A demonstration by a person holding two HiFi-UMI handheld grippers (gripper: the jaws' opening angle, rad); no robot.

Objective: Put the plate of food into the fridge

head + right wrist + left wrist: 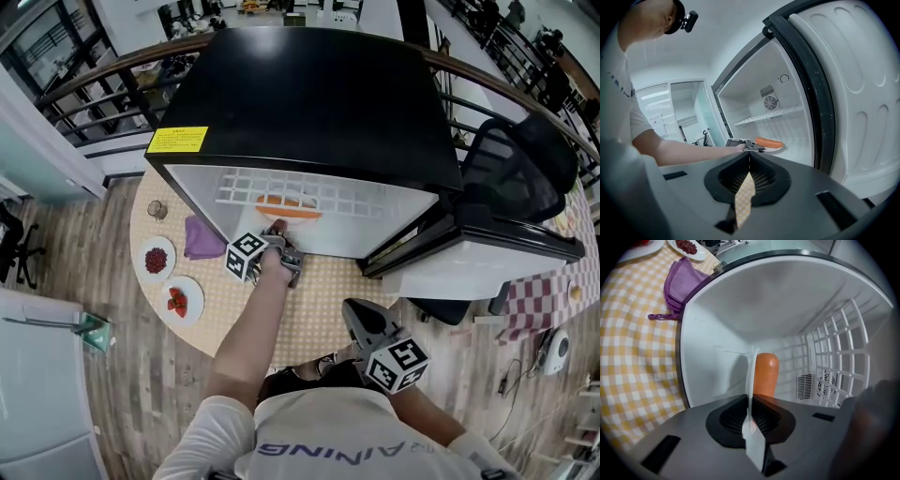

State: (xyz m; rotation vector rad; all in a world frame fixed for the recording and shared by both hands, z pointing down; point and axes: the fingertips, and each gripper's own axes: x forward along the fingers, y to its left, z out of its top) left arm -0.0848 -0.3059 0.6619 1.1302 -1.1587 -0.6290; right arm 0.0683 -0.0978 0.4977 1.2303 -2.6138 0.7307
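A white plate (302,215) carrying an orange carrot (286,202) sits just inside the open black fridge (309,103), under its white wire shelf (309,190). My left gripper (279,229) reaches into the fridge and is shut on the plate's near rim. In the left gripper view the thin plate edge (751,380) stands between the closed jaws, with the carrot (766,373) beyond it. My right gripper (354,312) hangs back over the table, shut and holding nothing. The right gripper view shows the left gripper (757,147), the plate (777,149) and the carrot (768,142) on the fridge floor.
The fridge door (487,248) stands open to the right. On the round checked table (328,300) lie a purple cloth (202,239), a plate of dark red berries (155,258), a plate of red fruit (181,300) and a small cup (157,209). A black chair (516,169) stands behind the door.
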